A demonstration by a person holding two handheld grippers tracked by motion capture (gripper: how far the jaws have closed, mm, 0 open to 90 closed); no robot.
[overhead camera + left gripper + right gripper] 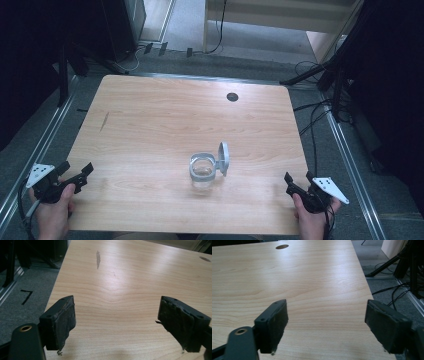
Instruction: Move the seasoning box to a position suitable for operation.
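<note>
1. In the high view I hold my left gripper (pixel 75 179) at about 8 o'clock of the wooden table (pixel 150 120), over its near left corner. My left hand (pixel 50 212) comes in from the bottom edge.
2. In the left gripper view the jaws of this gripper (pixel 116 320) stand wide apart. Between them there is only bare wood, and their worn pads (pixel 65 321) touch nothing.
3. My right gripper (pixel 292 186) is at about 4 o'clock of the table, over the near right corner, held by my right hand (pixel 312 220).
4. In the right gripper view the jaws of this gripper (pixel 325 322) are also wide apart and they hold nothing. Under them I see the table top and its right edge.
5. A clear glass jar (pixel 202 172) stands upright on the table, a little toward 6 o'clock from the centre. It is between my two grippers and well apart from both.
6. The jar has a grey collar around its mouth. Its grey lid (pixel 224 157) is flipped open and stands on edge at the 3 o'clock side of the mouth.
7. A small dark round hole (pixel 232 96) is in the table at about 1 o'clock, near the far edge.
8. A dark streak (pixel 104 121) marks the wood at about 10 o'clock.
9. Black cables (pixel 312 125) lie on the grey floor at the right side of the table.
</note>
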